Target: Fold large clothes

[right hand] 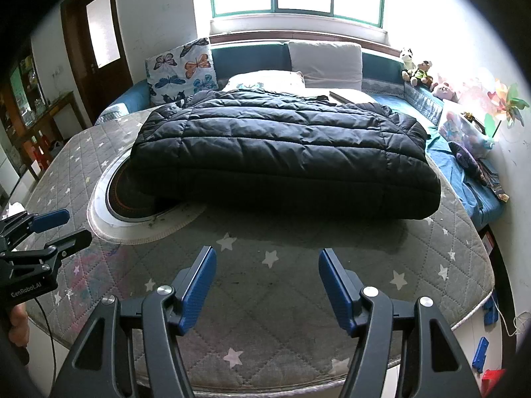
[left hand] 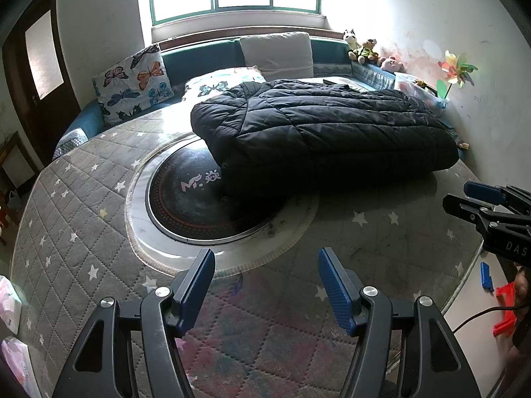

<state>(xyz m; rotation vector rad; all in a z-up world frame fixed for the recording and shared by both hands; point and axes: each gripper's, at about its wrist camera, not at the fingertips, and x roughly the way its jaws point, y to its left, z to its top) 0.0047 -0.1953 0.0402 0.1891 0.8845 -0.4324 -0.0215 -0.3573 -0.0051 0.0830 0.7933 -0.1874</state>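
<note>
Black puffer jacket point(right hand: 282, 152) folded into compact bundle on quilted table cover point(right hand: 298, 298), so left gripper point(left hand: 265, 285) and right gripper point(right hand: 267, 285) parked clear, both spread, empty.

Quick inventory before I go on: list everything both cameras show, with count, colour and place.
puffer jacket: one, black, folded on the table's far half
table cover: one, grey with stars, over the round table
round hob: one, black, table centre, partly under the jacket
butterfly cushion: one, white, on the sofa
plush toys: several, sofa back
pinwheel: one, multicoloured, by the wall
left tongs: open, empty
right tongs: open, empty
</note>
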